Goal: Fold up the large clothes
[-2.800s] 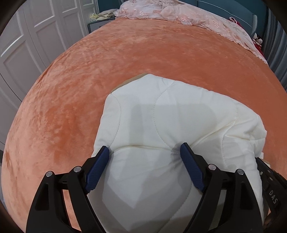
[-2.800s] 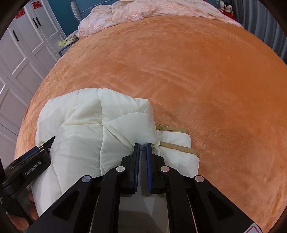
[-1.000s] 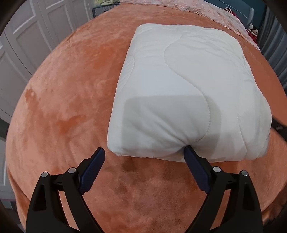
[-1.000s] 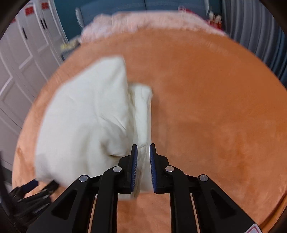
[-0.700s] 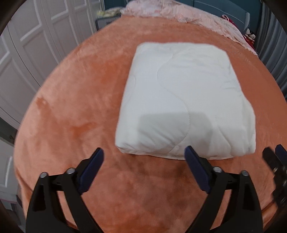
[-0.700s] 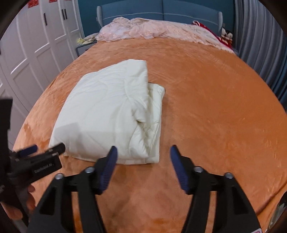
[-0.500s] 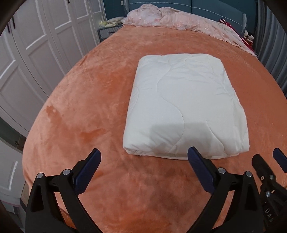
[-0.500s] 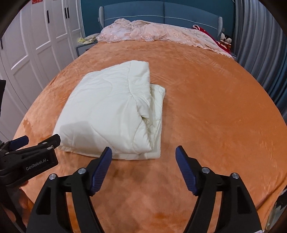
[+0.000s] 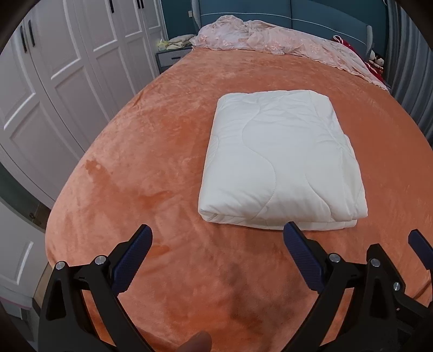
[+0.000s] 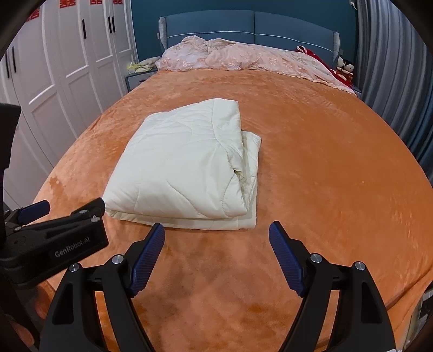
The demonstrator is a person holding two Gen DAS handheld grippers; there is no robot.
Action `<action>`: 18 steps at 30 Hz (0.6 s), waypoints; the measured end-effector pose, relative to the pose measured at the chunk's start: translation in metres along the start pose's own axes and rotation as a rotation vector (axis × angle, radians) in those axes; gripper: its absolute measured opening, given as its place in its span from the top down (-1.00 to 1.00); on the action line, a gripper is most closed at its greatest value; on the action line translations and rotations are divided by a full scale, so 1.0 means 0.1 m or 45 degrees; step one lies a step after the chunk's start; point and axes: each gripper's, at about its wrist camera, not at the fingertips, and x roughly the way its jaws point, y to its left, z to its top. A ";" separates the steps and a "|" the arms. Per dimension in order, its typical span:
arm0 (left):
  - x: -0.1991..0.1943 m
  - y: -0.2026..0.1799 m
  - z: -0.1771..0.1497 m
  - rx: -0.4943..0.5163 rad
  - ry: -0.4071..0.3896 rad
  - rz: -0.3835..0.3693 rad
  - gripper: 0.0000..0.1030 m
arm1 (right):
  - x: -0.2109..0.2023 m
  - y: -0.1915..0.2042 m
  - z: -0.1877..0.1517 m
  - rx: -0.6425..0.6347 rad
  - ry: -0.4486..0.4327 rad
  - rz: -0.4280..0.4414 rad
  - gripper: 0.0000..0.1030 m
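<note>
A cream quilted cover (image 9: 281,162) lies folded into a thick rectangle on the orange bed (image 9: 135,162). In the right wrist view the same cover (image 10: 184,165) shows its layered edges on the right side. My left gripper (image 9: 216,230) hovers open just short of the cover's near edge, with nothing between its fingers. My right gripper (image 10: 216,226) is also open and empty, held back from the cover's near right corner. The left gripper's black body (image 10: 54,243) shows at the left of the right wrist view.
White wardrobe doors (image 9: 67,67) run along the bed's left side. A pink lace spread (image 9: 270,40) is bunched at the blue headboard (image 10: 254,24). A nightstand (image 9: 170,56) stands far left; grey curtains (image 10: 392,67) hang on the right. A fingertip (image 9: 197,341) pokes in below.
The right gripper let go of the cover's edge and opened wide. Both grippers drew back and up from the cover, which now lies flat and folded, farther away.
</note>
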 end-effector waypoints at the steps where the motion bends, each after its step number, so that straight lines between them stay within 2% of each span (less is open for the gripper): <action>1: -0.02 0.00 -0.01 0.006 -0.004 0.004 -0.84 | -0.01 0.01 -0.01 0.002 -0.002 0.003 -0.49; 18: -0.12 -0.04 -0.07 0.045 -0.051 0.045 -0.84 | -0.10 -0.02 -0.03 0.022 -0.016 0.007 -0.49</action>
